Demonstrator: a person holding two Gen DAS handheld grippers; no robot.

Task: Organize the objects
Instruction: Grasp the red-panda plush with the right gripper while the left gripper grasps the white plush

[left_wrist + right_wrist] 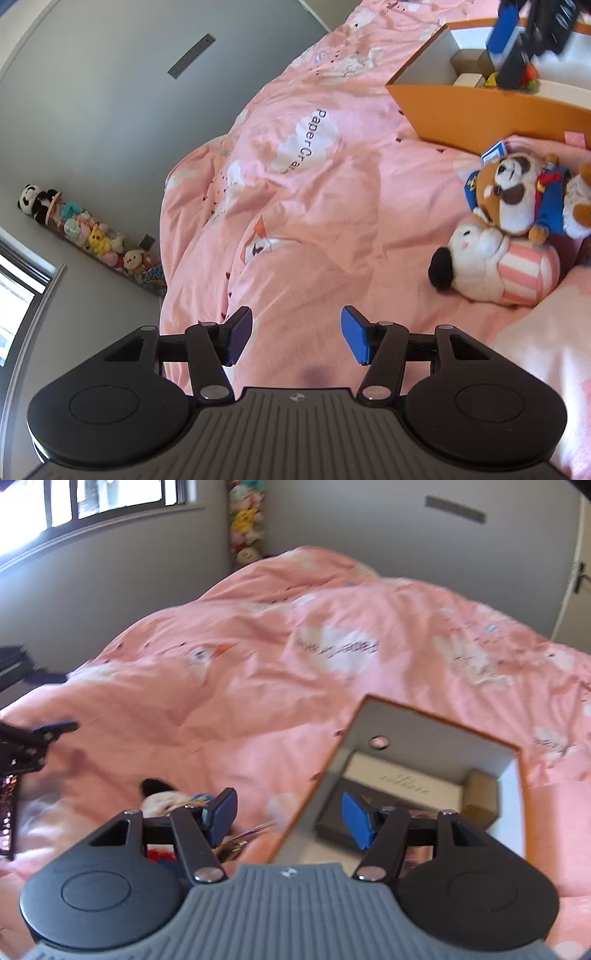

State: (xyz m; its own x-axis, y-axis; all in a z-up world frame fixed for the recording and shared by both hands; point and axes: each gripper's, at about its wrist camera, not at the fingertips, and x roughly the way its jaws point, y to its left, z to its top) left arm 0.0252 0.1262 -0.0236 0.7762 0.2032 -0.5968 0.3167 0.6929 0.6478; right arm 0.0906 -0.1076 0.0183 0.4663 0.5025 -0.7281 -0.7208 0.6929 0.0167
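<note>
Soft pink bed [332, 206] – toys [517, 206] could roll; both grippers, left gripper [296, 335] and right gripper [289, 818], have released, empty jaws near the orange box [436, 716].

The orange box [480, 110] runs off the right edge. The right gripper [290, 818] hides most of the plush toys [166, 797]. The small boxes [406, 779] look blurry.

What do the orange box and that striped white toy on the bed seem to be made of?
The orange box looks like stiff cardboard: thin flat walls, matte white inside. The striped toy looks like soft plush, with a fuzzy surface and a rounded, stuffed shape. It lies on the bedcover, probably woven cloth, given its creases.
</note>
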